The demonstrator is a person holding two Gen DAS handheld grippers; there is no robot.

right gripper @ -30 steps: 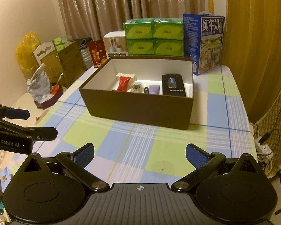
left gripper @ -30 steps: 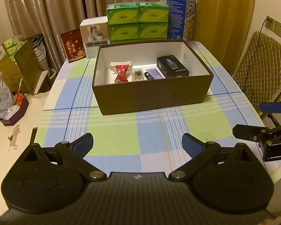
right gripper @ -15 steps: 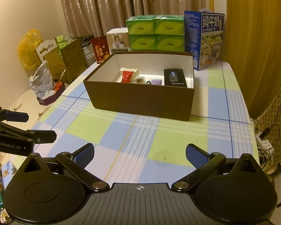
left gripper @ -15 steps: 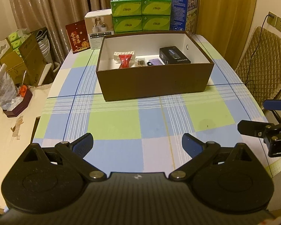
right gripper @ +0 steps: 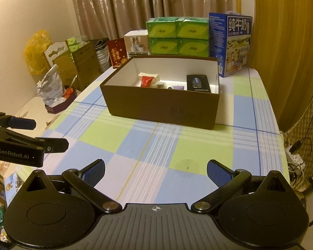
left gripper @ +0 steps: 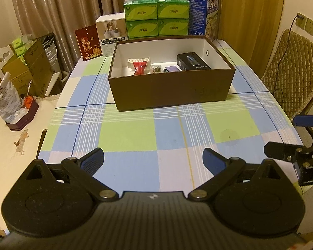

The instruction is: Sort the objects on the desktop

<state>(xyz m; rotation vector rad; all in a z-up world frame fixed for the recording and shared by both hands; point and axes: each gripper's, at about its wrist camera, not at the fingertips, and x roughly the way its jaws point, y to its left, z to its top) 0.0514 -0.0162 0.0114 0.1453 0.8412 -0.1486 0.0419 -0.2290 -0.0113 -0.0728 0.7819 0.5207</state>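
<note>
Beyond both spread, empty grippers [left gripper: 153,159] [right gripper: 155,169], brown box [left gripper: 171,91] holds, seemingly, small items.

Left tool [left gripper: 153,160] spread wide, empty, above checked tablecloth [left gripper: 127,134]; brown box [left gripper: 171,91] beyond.

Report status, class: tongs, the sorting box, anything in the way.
Left tongs open, empty; right tongs open, empty. Brown box on checked tablecloth, holding red packet and black case. Nothing between tongs and box.
</note>
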